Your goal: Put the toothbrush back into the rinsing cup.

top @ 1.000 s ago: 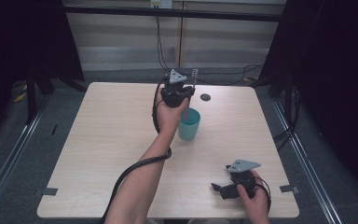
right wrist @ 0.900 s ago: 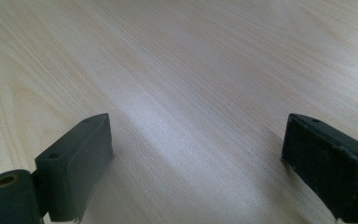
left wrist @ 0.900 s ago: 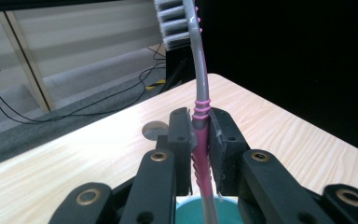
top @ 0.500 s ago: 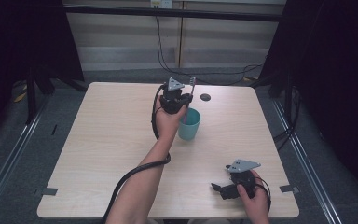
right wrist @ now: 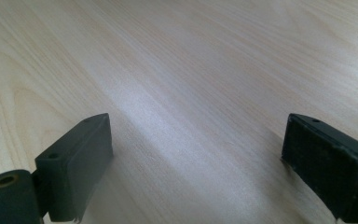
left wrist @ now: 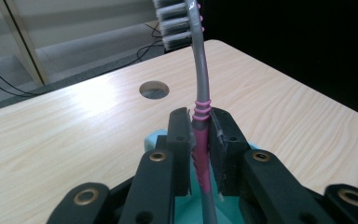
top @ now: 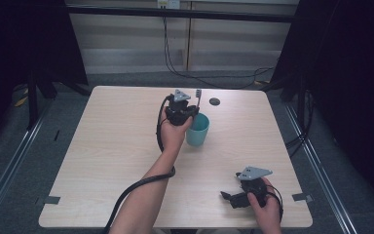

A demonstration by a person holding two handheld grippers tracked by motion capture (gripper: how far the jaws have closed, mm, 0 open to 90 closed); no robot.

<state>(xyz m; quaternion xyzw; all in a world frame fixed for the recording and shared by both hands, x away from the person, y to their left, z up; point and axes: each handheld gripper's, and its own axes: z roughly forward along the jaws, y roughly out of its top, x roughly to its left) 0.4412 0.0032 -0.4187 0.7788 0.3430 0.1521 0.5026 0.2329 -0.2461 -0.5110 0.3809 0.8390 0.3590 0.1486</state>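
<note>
High view takes in the light wooden table [top: 107, 146], which has a small round hole [top: 215, 101] near its far edge. On the table, a little beyond the middle, stands a teal cup [top: 197, 129], upright and open at the top. Next in size come the two hand-held grippers. The left gripper [top: 189, 113] hangs at the near-left rim of the cup, held by a hand [top: 174, 134] whose forearm reaches in from the bottom edge with a black cable trailing beside it. The right gripper [top: 225, 196] lies low at the near right corner of the table, well apart from the cup, with a hand [top: 264, 202] wrapped round it. Smallest is the toothbrush [top: 198, 98], grey with a pink grip, which stands nearly upright with its bristles on top and rises above the cup's rim. Left gripper view shows the two black jaws pressed tight against the pink ribbed part of the toothbrush [left wrist: 200, 121], one on each side, while its lower end runs down into the cup [left wrist: 154, 138] just below the jaws; the hole [left wrist: 154, 89] lies beyond. Right gripper view shows that gripper's jaws spread wide over bare table [right wrist: 196, 84], with nothing between them.
</note>
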